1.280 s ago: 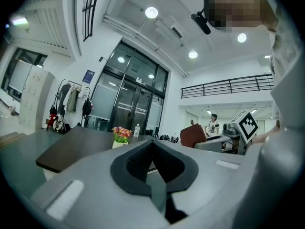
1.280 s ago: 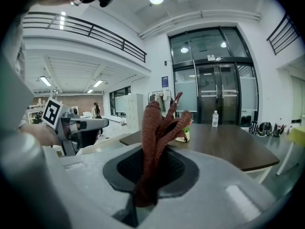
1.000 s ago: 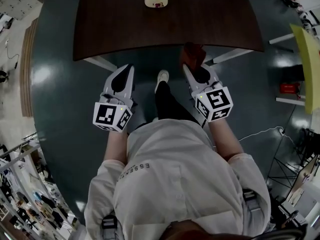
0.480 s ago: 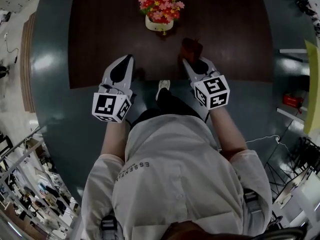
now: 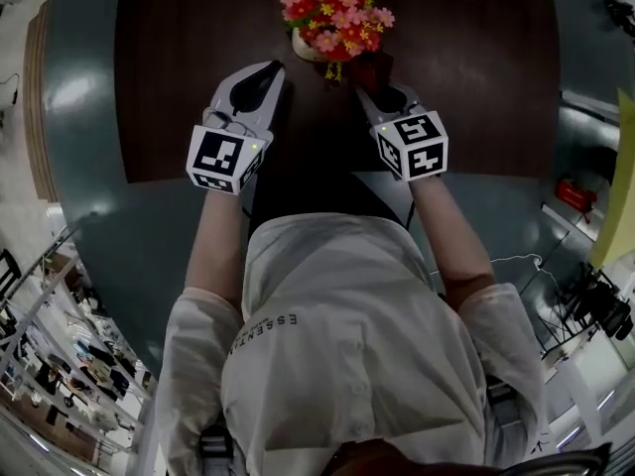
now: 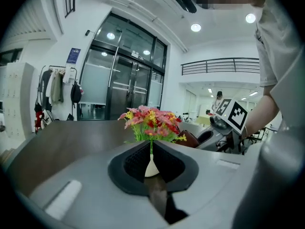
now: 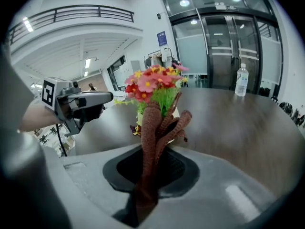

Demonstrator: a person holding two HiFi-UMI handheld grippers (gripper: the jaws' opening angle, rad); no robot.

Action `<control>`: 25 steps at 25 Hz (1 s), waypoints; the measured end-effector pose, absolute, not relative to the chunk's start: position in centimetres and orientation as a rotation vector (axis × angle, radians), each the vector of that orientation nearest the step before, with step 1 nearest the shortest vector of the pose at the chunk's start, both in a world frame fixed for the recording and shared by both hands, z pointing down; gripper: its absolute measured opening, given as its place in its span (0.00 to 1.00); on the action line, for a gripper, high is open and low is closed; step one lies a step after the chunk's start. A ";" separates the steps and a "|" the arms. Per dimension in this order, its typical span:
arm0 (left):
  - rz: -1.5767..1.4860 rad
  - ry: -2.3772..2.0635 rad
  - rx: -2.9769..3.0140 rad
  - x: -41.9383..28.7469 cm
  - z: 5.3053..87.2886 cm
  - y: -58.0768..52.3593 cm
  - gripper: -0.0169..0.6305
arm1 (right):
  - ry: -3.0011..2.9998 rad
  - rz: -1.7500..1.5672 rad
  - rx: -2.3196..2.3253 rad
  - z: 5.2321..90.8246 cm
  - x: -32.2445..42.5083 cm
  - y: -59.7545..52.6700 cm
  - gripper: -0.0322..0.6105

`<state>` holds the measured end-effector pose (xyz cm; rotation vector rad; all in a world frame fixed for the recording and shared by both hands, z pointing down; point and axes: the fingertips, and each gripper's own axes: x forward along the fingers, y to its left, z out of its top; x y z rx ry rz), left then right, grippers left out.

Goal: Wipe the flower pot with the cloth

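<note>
A small white flower pot [image 5: 306,48] with pink, red and yellow flowers [image 5: 333,12] stands on the dark wooden table [image 5: 179,77]. My right gripper [image 5: 370,89] is shut on a reddish-brown cloth [image 5: 373,67], which sticks up from its jaws [image 7: 153,128] just right of the pot and hides most of the pot in the right gripper view. My left gripper [image 5: 272,69] is shut with nothing in it, just left of the pot. Through the notch at its tips [image 6: 151,149] I see the pot [image 6: 151,168] close ahead.
A clear water bottle [image 7: 241,80] stands far back on the table. The table's near edge [image 5: 327,175] runs under my forearms. A yellow panel [image 5: 620,167] and a red object [image 5: 575,194] are on the floor at the right.
Both grippers have moved forward from in front of the table to over it, up to either side of the flower pot. The cloth has stayed in the right gripper.
</note>
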<state>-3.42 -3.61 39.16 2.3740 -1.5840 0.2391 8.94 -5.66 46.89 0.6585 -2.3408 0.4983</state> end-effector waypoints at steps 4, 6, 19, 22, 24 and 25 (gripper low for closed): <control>0.310 -1.420 2.432 -2.8 41.5 -7.0 0.06 | -2.265 0.563 0.609 48.7 7.5 -5.5 0.13; 0.350 -1.339 2.458 -2.4 42.4 -8.1 0.08 | -2.242 0.614 0.577 49.0 6.6 -4.8 0.13; 0.467 -1.163 2.533 -2.5 45.3 -9.4 0.04 | -2.289 0.827 0.372 49.8 -1.5 -2.5 0.13; 0.515 -1.144 2.539 -2.3 45.2 -9.4 0.05 | -2.292 0.934 0.412 49.9 -1.1 -3.2 0.13; 0.537 -1.140 2.540 -2.2 45.2 -9.3 0.05 | -2.289 1.004 0.457 49.8 -0.2 -3.5 0.14; 0.540 -1.140 2.539 -2.2 45.1 -9.3 0.06 | -2.287 1.021 0.484 49.8 0.4 -3.7 0.14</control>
